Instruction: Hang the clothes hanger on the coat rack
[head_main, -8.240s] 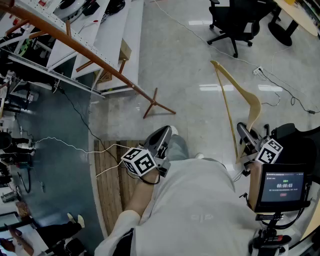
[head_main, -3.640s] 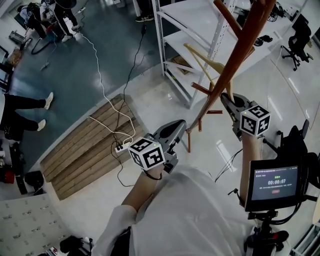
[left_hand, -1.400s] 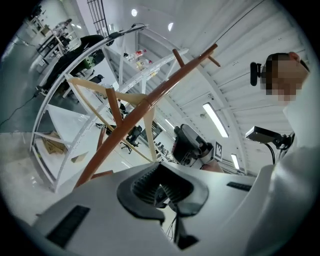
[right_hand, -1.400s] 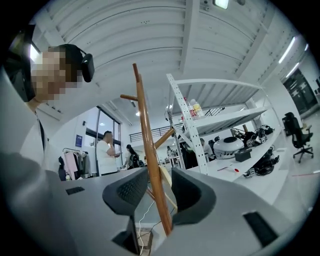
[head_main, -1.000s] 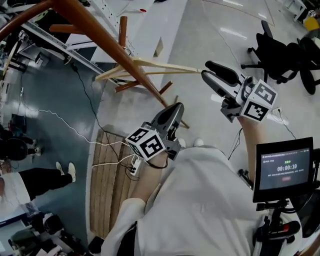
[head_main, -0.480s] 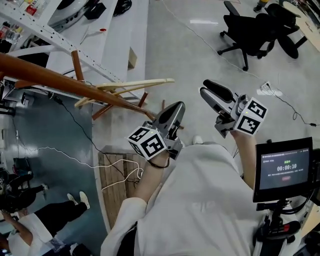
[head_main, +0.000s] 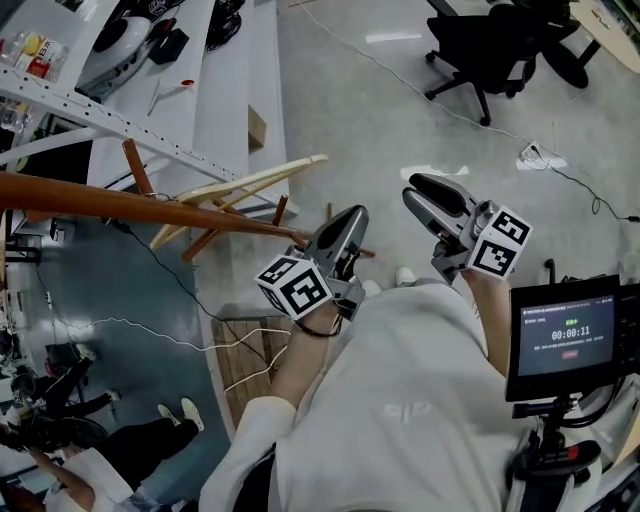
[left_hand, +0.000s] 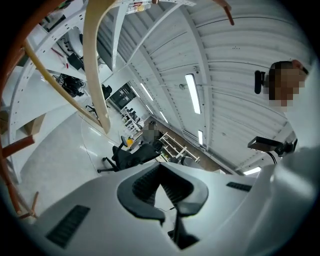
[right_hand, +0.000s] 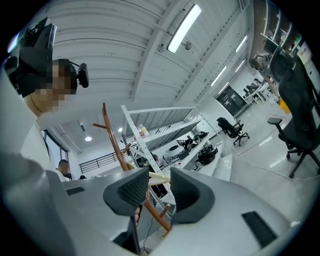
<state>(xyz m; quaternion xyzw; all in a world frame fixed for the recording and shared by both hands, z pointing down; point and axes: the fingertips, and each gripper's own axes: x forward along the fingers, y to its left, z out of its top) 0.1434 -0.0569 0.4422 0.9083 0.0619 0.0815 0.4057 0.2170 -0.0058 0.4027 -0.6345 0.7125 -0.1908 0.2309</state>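
The brown wooden coat rack (head_main: 120, 205) slants across the left of the head view, its feet near my left gripper. The pale wooden hanger (head_main: 245, 185) rests on it next to a peg, free of both grippers. My left gripper (head_main: 338, 236) is close to the rack's base, jaws together with nothing in them. My right gripper (head_main: 432, 205) is to the right, away from the hanger, open and empty. The left gripper view shows the hanger (left_hand: 94, 65) overhead. In the right gripper view the rack pole (right_hand: 112, 135) and the hanger (right_hand: 158, 178) show past the open right gripper (right_hand: 152, 187).
White metal shelving (head_main: 150, 70) stands behind the rack. Black office chairs (head_main: 495, 50) are at the top right. A white cable (head_main: 150, 325) and wooden floor planks (head_main: 245, 365) lie at the lower left. A timer screen (head_main: 568, 340) is mounted at my right. People stand at the bottom left.
My right gripper carried the hanger from the floor area to the rack, let it go and drew back open. The hanger stays on the rack. The left gripper kept shut.
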